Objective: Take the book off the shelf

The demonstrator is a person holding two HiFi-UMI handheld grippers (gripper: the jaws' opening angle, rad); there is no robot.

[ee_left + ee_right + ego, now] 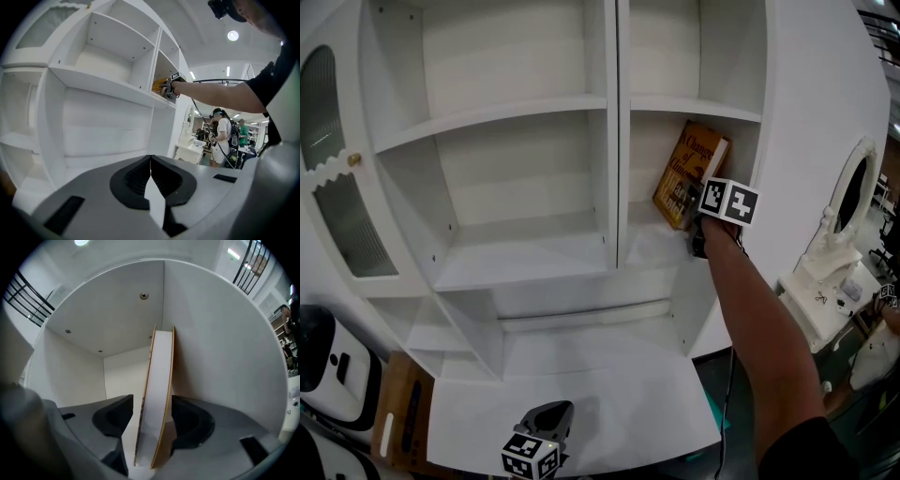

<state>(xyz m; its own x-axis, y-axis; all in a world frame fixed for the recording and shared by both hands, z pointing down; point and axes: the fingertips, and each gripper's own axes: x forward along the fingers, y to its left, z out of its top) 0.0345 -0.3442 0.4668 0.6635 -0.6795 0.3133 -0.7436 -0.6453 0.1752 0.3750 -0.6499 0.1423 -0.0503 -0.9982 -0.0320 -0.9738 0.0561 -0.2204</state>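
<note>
A yellow-brown book (pixel 689 173) leans tilted against the right wall of the white cabinet's middle right shelf (pixel 652 246). My right gripper (pixel 697 223) reaches level into that compartment, its marker cube just in front of the book. In the right gripper view the book (pixel 157 380) stands edge-on between the jaws of the right gripper (pixel 152 400). The jaws are spread, with a thin gap on the left side. My left gripper (pixel 546 424) hangs low over the cabinet's white counter, and its jaws (pixel 150 159) meet at the tips with nothing in them.
The cabinet's other shelves (pixel 525 253) hold nothing. A glass door with a brass knob (pixel 353 159) stands open at the left. A white device (pixel 328 361) sits at the lower left, and a white dressing table with a mirror (pixel 853 202) at the right. People (pixel 224 136) stand in the background.
</note>
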